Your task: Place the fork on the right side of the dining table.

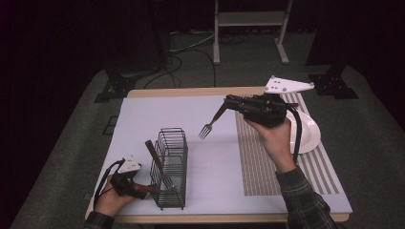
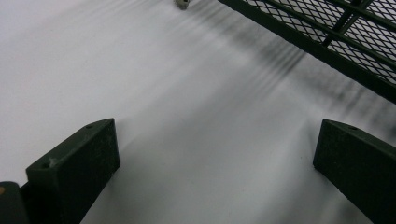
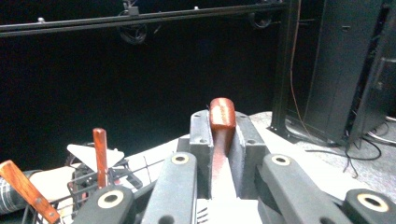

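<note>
My right gripper [image 1: 229, 103] hangs above the middle of the table, shut on a fork [image 1: 213, 120] whose tines slant down and to the left. In the right gripper view the fork's red-brown wooden handle [image 3: 222, 116] stands clamped between the pads of my right gripper [image 3: 222, 140]. A black wire basket [image 1: 170, 164] stands at the front left with wooden-handled utensils [image 1: 154, 151] leaning in it. My left gripper [image 1: 142, 189] rests on the table beside the basket's near end. In its own view my left gripper [image 2: 215, 154] is open over bare white cover, with basket mesh [image 2: 336, 32] just ahead.
A white plate [image 1: 309, 136] sits at the right on a striped placemat [image 1: 267, 162]. The white table cover [image 1: 157, 112] spans the left and middle. Beyond the far edge stand a metal frame [image 1: 248, 28], cables and dark stands.
</note>
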A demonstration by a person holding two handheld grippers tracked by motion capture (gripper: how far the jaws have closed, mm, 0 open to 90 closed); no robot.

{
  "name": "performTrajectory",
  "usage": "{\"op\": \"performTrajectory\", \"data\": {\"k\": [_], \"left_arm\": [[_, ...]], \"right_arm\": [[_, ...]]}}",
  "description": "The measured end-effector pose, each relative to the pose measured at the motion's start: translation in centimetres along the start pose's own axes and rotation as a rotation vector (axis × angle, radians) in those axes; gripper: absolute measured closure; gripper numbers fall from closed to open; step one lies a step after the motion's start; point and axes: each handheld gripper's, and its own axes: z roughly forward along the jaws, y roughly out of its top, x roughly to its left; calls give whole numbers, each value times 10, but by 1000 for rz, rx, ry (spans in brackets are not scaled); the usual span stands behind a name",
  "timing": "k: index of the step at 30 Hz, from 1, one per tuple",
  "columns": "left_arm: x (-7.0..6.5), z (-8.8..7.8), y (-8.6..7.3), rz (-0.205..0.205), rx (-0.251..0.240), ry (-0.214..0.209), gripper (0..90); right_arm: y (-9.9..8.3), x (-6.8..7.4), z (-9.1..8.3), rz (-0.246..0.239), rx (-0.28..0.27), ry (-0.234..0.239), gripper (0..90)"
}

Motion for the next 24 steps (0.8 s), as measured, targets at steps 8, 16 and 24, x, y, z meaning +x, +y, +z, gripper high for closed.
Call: {"op": "performTrajectory", "data": {"k": [8, 16, 24], "left_arm": [[0, 0, 0, 1, 0, 0, 0], [0, 0, 0, 3, 2, 1, 0], [0, 0, 0, 2, 2, -1, 0]], "right_arm": [[-23, -8, -16, 38, 16, -52, 801], [-38, -16, -28, 60, 32, -105, 801], [-54, -25, -41, 107, 63, -158, 800]]}}
